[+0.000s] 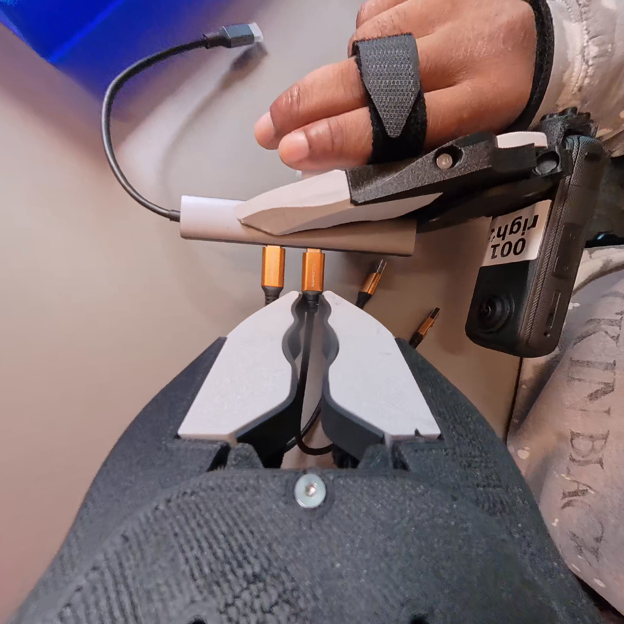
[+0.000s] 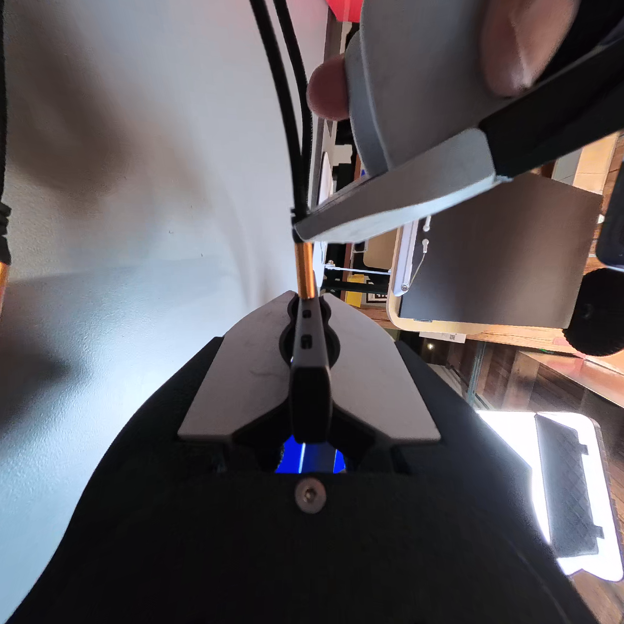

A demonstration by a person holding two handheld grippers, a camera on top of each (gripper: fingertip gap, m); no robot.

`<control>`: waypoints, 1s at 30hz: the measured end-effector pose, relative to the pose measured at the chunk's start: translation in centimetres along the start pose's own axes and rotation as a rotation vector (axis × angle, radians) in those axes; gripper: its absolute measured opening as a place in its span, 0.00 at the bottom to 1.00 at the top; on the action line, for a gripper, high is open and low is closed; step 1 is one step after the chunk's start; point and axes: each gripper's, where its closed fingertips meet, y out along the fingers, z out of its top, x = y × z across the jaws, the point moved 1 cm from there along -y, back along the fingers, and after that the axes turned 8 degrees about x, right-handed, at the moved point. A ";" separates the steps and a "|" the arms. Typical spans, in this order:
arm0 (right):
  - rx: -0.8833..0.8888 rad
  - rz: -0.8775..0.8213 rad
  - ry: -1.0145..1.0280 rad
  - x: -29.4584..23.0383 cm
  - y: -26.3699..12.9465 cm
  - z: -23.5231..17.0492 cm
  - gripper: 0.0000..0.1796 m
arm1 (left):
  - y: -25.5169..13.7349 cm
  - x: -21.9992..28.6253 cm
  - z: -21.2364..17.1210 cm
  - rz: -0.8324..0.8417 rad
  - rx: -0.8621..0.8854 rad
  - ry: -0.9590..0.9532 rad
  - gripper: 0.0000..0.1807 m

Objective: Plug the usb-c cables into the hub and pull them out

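Observation:
The grey hub (image 1: 209,219) is held level above the table, and my right gripper (image 1: 256,219) is shut on it from the right. Two orange USB-C plugs stand in its near side, a left one (image 1: 273,266) and a right one (image 1: 313,270). My left gripper (image 1: 310,299) is shut on the black cable just behind the right plug. In the right wrist view my right gripper (image 2: 309,299) clamps the hub (image 2: 309,341) end-on. An orange plug (image 2: 305,273) sticks out of it, with my left gripper (image 2: 300,233) pinching its cable.
Two more orange plugs (image 1: 371,280) (image 1: 427,326) lie loose on the beige table (image 1: 84,304). The hub's own lead curls left to a grey plug (image 1: 236,35). A blue bin (image 1: 60,30) stands at the far left. The table edge (image 1: 516,388) runs at the right.

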 end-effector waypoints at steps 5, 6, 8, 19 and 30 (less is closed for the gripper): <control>-0.002 0.001 -0.015 -0.1 0.0 0.0 0.06 | 0.2 -0.1 -0.1 0.020 0.002 0.025 0.04; 0.002 0.012 0.000 -0.3 0.0 0.1 0.06 | 0.3 -0.1 -0.2 0.017 0.005 0.027 0.04; 0.013 0.054 0.051 -0.7 -0.1 0.1 0.06 | 0.1 0.1 -0.2 0.003 0.033 0.030 0.04; 0.596 0.177 0.861 4.3 -4.5 3.7 0.06 | -8.1 -1.3 1.2 0.053 0.526 0.194 0.17; 0.798 0.432 1.248 4.7 -6.1 6.6 0.07 | -3.9 4.0 0.6 -0.036 0.574 0.388 0.07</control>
